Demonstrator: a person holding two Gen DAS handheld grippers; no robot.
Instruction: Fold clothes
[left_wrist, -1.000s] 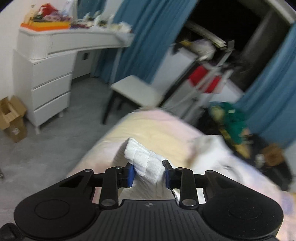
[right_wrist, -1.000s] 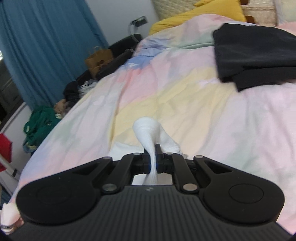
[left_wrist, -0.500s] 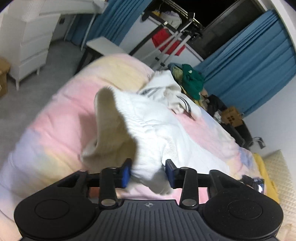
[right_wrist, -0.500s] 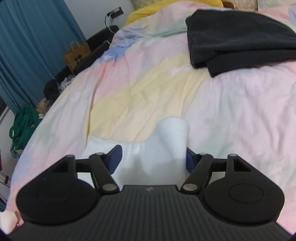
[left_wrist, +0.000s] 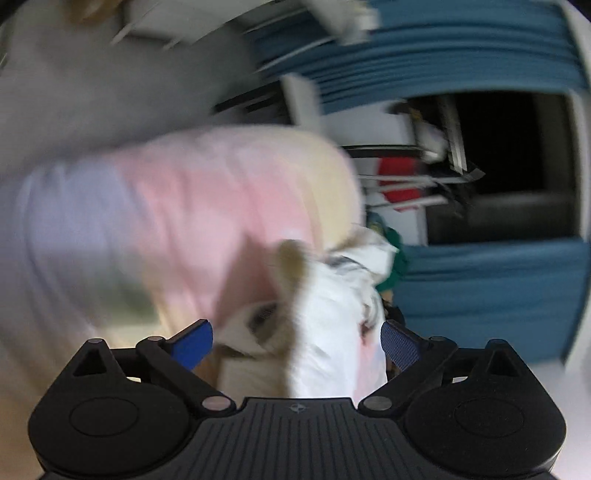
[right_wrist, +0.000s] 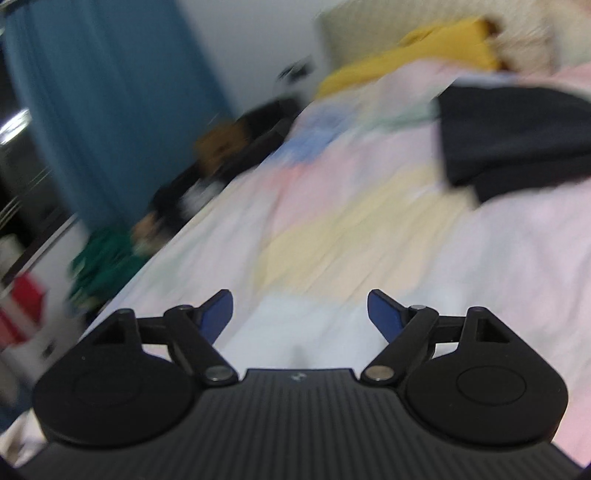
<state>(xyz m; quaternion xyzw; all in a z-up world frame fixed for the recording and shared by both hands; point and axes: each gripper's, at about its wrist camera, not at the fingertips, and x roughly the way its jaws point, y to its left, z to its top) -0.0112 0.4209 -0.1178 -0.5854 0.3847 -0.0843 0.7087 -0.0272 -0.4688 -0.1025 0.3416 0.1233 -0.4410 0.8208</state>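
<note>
So, quick status on the fold:
left claw (left_wrist: 295, 341): jaws apart, gripping nothing
right claw (right_wrist: 299, 314): jaws apart too
white garment (left_wrist: 332, 332): lying loose on the bed (right_wrist: 369, 206), just ahead of both claws
risk: everything's blurring, so regrabbing now is probably catching the duvet or undoing the fold

Bare pastel duvet (right_wrist: 369, 206) ahead of right gripper (right_wrist: 300, 314), wide open run. Black folded garment (right_wrist: 517, 140) blocks far right. White clothes (left_wrist: 332, 314) bunched between left gripper (left_wrist: 296, 341) fingers.
</note>
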